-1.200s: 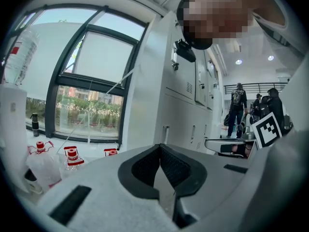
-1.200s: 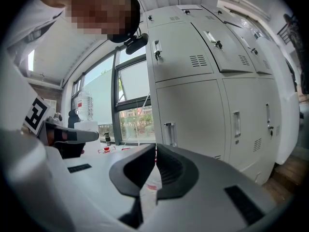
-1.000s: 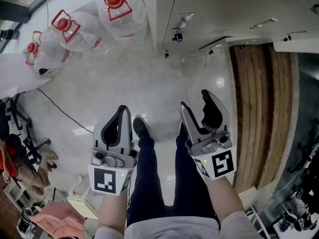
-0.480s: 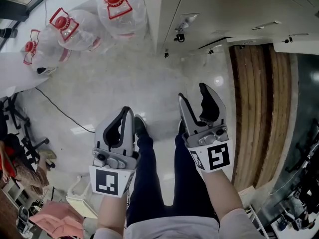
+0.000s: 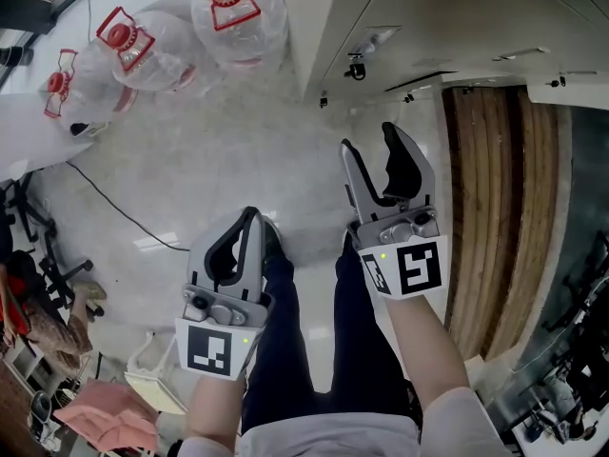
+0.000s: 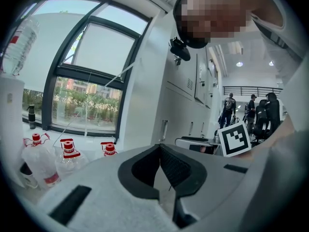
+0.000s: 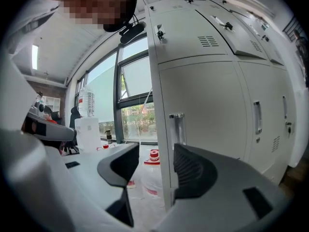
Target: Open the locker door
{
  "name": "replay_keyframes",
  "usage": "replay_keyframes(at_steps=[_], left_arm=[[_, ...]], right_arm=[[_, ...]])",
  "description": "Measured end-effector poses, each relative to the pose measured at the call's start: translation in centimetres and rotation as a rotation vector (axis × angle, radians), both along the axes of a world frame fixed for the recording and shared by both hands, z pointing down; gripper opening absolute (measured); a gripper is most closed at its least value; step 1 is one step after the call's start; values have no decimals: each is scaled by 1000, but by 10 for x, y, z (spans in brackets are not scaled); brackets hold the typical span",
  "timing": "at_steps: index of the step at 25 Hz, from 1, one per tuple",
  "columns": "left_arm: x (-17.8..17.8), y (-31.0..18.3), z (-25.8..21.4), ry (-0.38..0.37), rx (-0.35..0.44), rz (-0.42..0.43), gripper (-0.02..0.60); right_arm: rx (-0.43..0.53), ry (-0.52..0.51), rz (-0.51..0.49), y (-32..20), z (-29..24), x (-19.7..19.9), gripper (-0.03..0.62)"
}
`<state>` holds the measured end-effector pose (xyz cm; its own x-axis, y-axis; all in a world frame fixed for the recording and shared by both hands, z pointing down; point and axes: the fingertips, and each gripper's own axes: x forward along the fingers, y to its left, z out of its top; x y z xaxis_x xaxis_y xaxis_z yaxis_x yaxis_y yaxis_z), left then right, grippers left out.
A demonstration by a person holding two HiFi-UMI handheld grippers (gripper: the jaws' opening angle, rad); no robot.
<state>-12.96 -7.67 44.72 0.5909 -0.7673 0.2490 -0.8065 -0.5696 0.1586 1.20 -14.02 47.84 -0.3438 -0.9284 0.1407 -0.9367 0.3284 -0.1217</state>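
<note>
A row of white metal lockers (image 5: 409, 17) stands ahead of me. In the right gripper view, the nearest lower door (image 7: 207, 105) carries an upright handle (image 7: 176, 129) at its left edge. My right gripper (image 5: 371, 141) (image 7: 154, 154) points at that edge and is short of it. It is open, its jaws have just been opening wider, and nothing lies between them. The left gripper (image 5: 249, 219) (image 6: 159, 149) hangs lower and further back over the floor. Its pads meet at the tips and it is empty.
Three big clear water bottles with red caps (image 5: 238, 12) (image 5: 152, 41) (image 5: 67, 84) lie on the pale floor left of the lockers. A black cable (image 5: 114, 212) crosses the floor. A wooden strip (image 5: 495, 188) runs on the right. Several people (image 6: 256, 110) stand far off.
The right gripper has moved forward toward the lockers. The left gripper has hardly shifted.
</note>
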Motion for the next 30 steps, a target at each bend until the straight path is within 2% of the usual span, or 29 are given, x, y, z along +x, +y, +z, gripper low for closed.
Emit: replay_keyframes(at_steps=[17, 30], left_arm=[[-17, -4, 6, -3, -16, -27, 8], [-27, -9, 11, 1, -33, -42, 8]], right_arm=[[37, 63, -13, -74, 4, -6, 209], [39, 98, -1, -103, 4, -4, 209]])
